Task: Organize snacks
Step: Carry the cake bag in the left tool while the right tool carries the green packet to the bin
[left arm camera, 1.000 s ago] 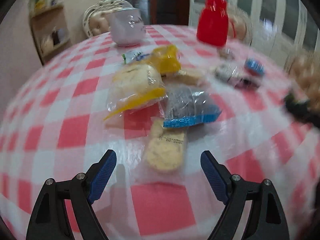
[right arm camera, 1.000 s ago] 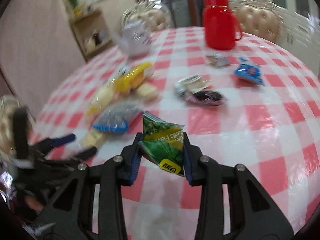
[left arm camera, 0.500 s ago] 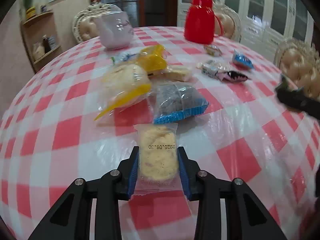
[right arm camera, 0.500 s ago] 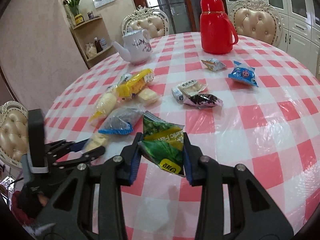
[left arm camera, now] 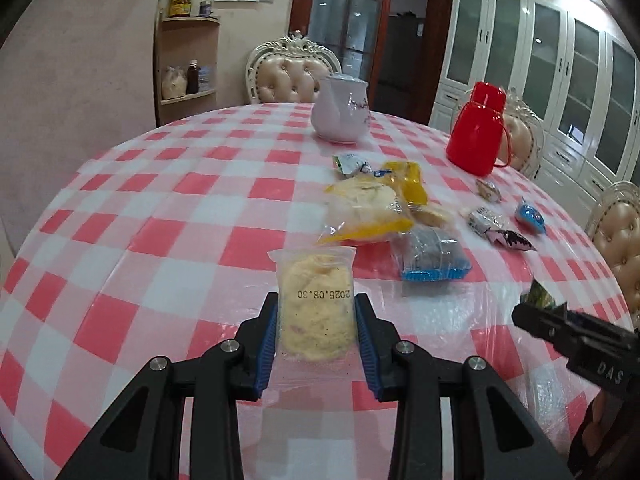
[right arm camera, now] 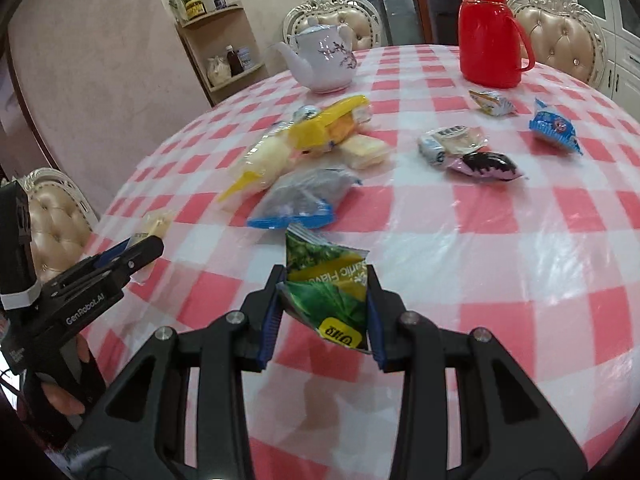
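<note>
- Left wrist view: the left gripper (left arm camera: 315, 330) has its jaws drawn in on a clear cookie packet (left arm camera: 316, 304), one blue pad pressed to each long edge. They have just been closing, and the packet is now caught between them.
- The packet juts out past the pads toward the far side, above the checked tablecloth (left arm camera: 168, 216). It is see-through, with a pale yellow crumbly cookie inside and a printed date across it.
- At the right edge the right gripper (left arm camera: 538, 308) shows only in part; something green seems to be pinched at its tip.
- Right wrist view: the right gripper (right arm camera: 326, 312) is narrowed onto a green snack packet (right arm camera: 326, 288), which fills the gap between the pads and sticks out beyond them.
- That packet is crumpled, green with a leafy print, a yellow band and a yellow oval label.
- Far beyond it the loose snack pile (right arm camera: 304, 152) lies near the table's middle.
</note>
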Available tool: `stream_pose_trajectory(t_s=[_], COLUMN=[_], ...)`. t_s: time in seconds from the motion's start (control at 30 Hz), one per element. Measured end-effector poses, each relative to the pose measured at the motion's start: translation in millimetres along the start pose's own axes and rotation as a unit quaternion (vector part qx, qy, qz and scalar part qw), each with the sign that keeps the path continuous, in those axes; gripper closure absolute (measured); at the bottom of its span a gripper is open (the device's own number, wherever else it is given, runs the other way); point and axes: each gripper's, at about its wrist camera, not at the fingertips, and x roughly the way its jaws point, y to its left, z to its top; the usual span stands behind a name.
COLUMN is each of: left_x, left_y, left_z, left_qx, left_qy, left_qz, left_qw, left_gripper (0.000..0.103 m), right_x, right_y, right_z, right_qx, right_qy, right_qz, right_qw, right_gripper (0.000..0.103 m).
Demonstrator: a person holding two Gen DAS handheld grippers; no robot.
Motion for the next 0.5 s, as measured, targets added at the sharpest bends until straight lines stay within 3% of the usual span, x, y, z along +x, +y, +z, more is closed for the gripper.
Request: stream_pose_trajectory(t_s=[0.27,0.5], left_x=[-9.8,-18.8], left_y=[4.3,21.2], left_z=[-14.3,-22.0], left_qx=[0.005,-0.021], left_qy=[0.001,0.001], left_qz=[0.014,0.014], left_qw=[0.9999,0.9997], left_gripper=[0.065,0.065], right_x=[-10.1,-9.6], right_y=[37.0,51.3], right_z=[-15.0,-23.5], right_qx=[-0.021,-0.031], right_qy=[-0.016,-0.011], right_qz=[0.02,0.025], right_qw=[0.999,0.999], right_gripper=[0.062,0.062])
